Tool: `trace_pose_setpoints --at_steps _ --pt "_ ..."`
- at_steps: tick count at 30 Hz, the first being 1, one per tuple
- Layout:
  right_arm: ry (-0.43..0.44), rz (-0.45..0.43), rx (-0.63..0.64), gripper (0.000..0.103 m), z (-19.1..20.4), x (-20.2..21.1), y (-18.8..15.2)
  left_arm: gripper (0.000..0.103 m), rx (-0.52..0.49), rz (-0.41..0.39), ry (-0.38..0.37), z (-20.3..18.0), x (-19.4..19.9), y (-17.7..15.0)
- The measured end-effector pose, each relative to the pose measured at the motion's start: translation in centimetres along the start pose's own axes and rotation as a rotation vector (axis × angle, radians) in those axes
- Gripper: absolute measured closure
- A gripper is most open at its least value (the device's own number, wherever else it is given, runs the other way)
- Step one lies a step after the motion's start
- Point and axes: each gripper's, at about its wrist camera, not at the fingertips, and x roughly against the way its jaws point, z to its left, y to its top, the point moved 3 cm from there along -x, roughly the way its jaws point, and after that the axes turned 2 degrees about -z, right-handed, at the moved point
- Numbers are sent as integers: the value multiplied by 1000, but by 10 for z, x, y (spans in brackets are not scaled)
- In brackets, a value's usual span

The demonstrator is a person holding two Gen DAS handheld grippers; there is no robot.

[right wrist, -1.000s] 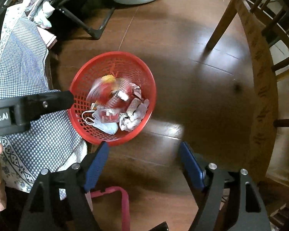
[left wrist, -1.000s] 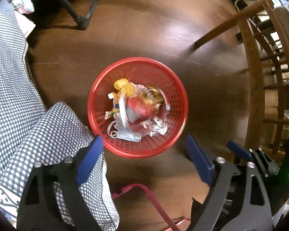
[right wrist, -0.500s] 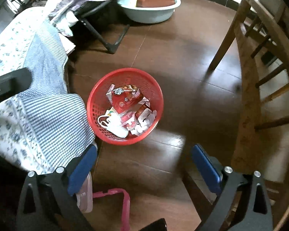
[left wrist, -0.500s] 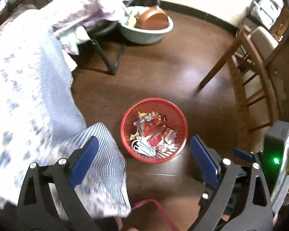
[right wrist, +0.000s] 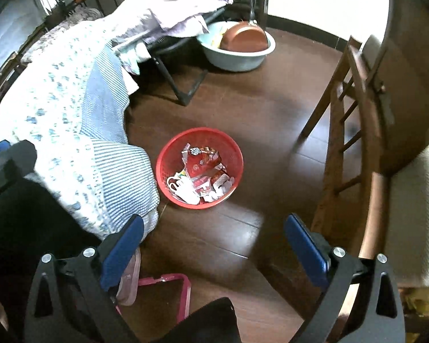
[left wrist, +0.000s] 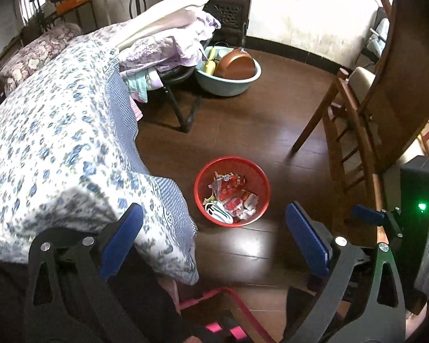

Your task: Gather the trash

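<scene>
The red basket [left wrist: 232, 191] of trash [left wrist: 230, 200] is sitting on the floor well beyond both wide, empty grippers, left gripper [left wrist: 214, 241] opening, right gripper [right wrist: 213, 247] spread.

One red basket [left wrist: 232, 171] of wrappers stood on the floor beside one bed [left wrist: 57, 131]; beyond the basket sat one basin [left wrist: 228, 83] and one chair [left wrist: 349, 120].
</scene>
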Motion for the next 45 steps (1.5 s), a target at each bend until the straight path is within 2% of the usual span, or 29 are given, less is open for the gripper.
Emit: trace_pose_setpoints --at_steps 9,26,45 --pt "6 -5 3 6 -1 16 -10 7 11 -20 13 -7 19 -9" --pt "22 15 -13 6 -1 6 -13 7 -10 37 -1 -14 -1 -17" --pt "21 9 -10 6 -3 8 -11 7 -4 47 -17 -15 -2 -17"
